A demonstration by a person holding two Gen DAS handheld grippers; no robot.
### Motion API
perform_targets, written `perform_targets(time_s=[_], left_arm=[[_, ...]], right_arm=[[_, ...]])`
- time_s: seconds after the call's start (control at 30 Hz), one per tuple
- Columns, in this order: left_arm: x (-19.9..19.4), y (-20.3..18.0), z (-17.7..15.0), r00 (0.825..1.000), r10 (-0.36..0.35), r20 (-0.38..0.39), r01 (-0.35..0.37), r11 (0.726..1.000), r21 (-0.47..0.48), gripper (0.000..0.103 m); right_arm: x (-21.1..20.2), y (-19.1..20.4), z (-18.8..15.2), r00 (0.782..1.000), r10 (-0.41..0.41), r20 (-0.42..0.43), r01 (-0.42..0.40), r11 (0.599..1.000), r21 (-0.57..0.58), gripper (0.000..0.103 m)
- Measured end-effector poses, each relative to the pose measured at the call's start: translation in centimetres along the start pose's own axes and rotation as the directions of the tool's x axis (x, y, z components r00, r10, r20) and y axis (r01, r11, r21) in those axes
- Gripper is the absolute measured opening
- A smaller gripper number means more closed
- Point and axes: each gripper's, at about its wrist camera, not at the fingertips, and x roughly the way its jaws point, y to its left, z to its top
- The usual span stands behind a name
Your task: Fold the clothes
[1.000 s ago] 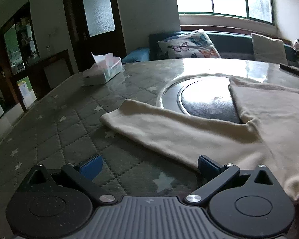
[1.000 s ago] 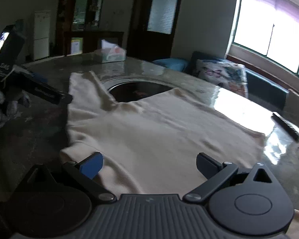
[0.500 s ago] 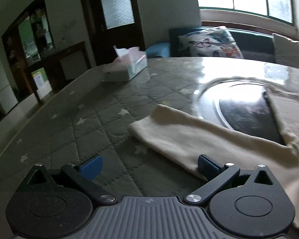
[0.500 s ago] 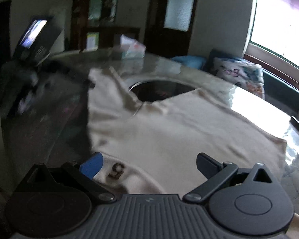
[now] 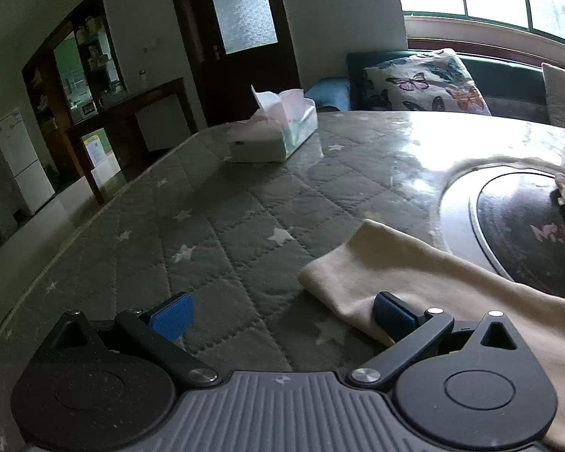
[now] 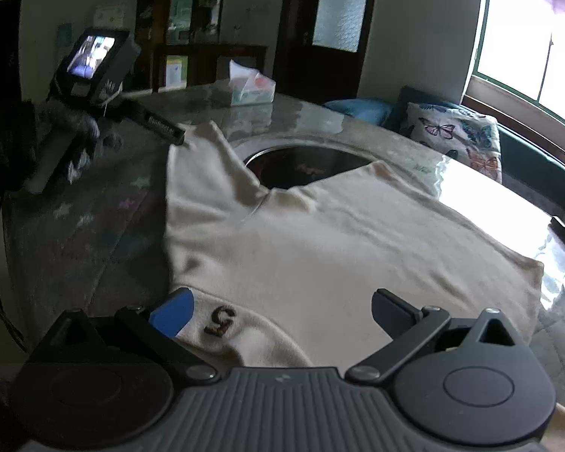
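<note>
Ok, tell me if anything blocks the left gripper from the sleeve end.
Nothing visible does. The left gripper is open, and the cream sleeve end lies flat on the quilted table cover beside its right finger. The tissue box sits far back, out of the path.

Cream sweater (image 6: 320, 241) spread flat on table, sleeve (image 5: 425, 275) outstretched

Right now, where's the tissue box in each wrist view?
Left wrist: tissue box upper centre, on the table's far edge.
Right wrist: tissue box upper centre-left, beyond the shirt.
Shared landmark: butterfly pillow, right of the box in both.
</note>
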Motion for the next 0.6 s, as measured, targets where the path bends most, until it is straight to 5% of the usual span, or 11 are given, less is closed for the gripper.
perform_targets(time_s=[0.37, 0.6], left_arm=[[0.1, 0.1, 0.2, 1.0, 0.018, 0.003, -0.018, 1.0, 0.003, 0.103], [-1.8, -0.3, 0.1, 1.0, 0.009, 0.025, -0.01, 1.0, 0.012, 0.103]], right_arm=[[-1.3, -0.1, -0.3, 1.0, 0.01, -0.003, -0.01, 1.0, -0.002, 0.102], [-4.0, -2.6, -0.9, 0.996, -0.088, 0.014, 0.087, 0.995, 0.057, 0.102]])
